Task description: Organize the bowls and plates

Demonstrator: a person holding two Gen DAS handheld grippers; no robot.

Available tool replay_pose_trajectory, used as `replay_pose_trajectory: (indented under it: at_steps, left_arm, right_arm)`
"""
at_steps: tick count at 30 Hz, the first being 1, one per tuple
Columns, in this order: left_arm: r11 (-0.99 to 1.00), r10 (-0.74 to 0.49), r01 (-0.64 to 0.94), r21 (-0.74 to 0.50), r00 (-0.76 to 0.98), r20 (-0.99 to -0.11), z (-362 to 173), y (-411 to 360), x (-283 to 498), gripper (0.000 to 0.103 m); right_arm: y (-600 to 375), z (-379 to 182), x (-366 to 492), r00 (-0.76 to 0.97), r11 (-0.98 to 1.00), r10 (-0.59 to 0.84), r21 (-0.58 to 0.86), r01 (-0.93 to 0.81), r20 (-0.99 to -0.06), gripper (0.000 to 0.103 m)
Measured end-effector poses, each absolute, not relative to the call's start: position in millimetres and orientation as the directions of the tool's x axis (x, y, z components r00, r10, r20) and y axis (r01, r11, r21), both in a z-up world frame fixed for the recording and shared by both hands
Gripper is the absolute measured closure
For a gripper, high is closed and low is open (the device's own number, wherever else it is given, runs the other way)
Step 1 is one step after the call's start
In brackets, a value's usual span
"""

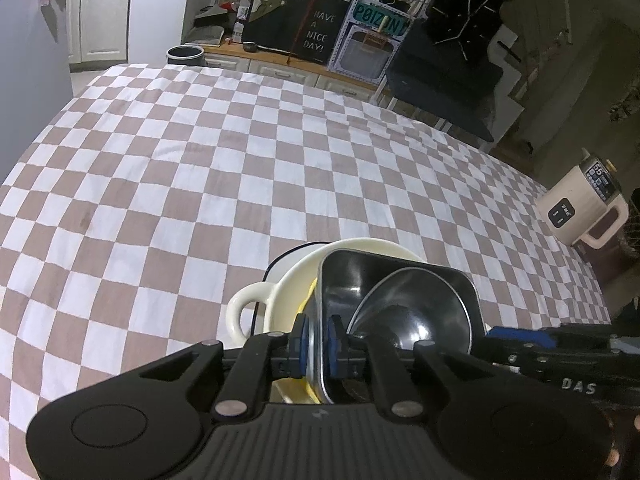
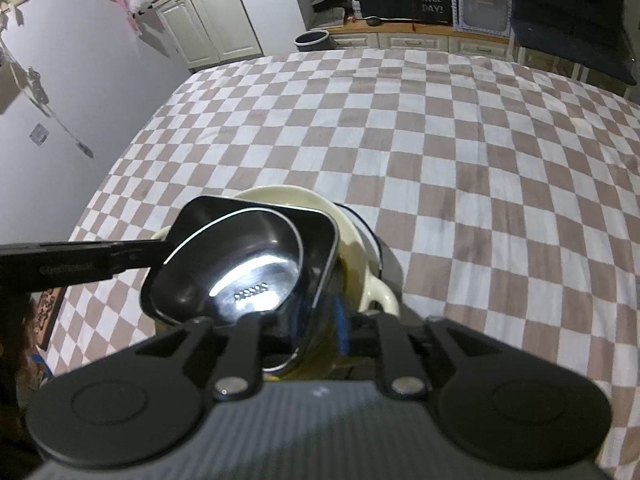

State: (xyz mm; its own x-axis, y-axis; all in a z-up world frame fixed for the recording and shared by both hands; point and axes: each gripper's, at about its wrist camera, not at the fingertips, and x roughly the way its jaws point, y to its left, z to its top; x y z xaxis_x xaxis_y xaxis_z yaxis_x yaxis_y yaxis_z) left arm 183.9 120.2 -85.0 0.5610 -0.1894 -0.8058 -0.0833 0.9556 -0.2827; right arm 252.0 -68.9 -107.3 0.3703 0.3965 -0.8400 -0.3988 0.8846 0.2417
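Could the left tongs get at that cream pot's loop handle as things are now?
Probably not yet: the left tongs are clamped on the square metal dish's wall. The loop handle itself sits uncovered just beside them.

A cream bowl with loop handles [image 1: 280,292] sits at lower centre of the frame on the checked cloth. Nested in it, tilted, is a square steel dish [image 1: 348,276]. A round steel bowl [image 1: 416,312] lies inside the dish. Yellow shows beneath the dish; item unidentifiable.
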Motion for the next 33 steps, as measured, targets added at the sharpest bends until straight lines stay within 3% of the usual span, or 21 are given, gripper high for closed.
replay_pose_trajectory:
  at_steps: [4, 8, 11, 18, 22, 33]
  left_arm:
    - [0.957, -0.176, -0.092, -0.274, 0.565, -0.806, -81.3, 121.8, 179.6, 0.073]
    - [0.956, -0.176, -0.092, -0.279, 0.581, -0.795, -72.7, 122.8, 171.4, 0.052]
    - [0.957, -0.172, -0.087, -0.277, 0.598, -0.783, -63.4, 122.3, 163.5, 0.042]
    - [0.953, -0.163, -0.086, -0.29, 0.66, -0.733, -33.3, 124.4, 138.6, 0.006]
    - [0.958, -0.144, -0.079, -0.276, 0.7, -0.699, -9.8, 120.8, 119.1, 0.0]
    - [0.979, -0.106, -0.022, -0.202, 0.792, -0.602, 36.2, 96.0, 48.9, 0.0]
  right_arm:
    - [-72.9, -97.9, 249.6, 0.403, 0.892, 0.394, 0.237, -0.385, -0.826, 0.044]
    - [-79.1, -82.9, 242.3, 0.465, 0.903, 0.379, 0.209, -0.376, -0.8, 0.026]
    - [-85.5, -70.8, 235.9, 0.527, 0.92, 0.343, 0.164, -0.357, -0.778, 0.018]
    - [-107.0, -44.1, 219.1, 0.632, 0.948, 0.291, 0.125, -0.294, -0.719, 0.005]
    - [-112.7, -28.9, 200.2, 0.669, 0.947, 0.295, 0.112, -0.302, -0.682, 0.001]
    - [-122.0, 9.8, 118.3, 0.772, 0.951, 0.285, 0.067, -0.301, -0.568, 0.001]
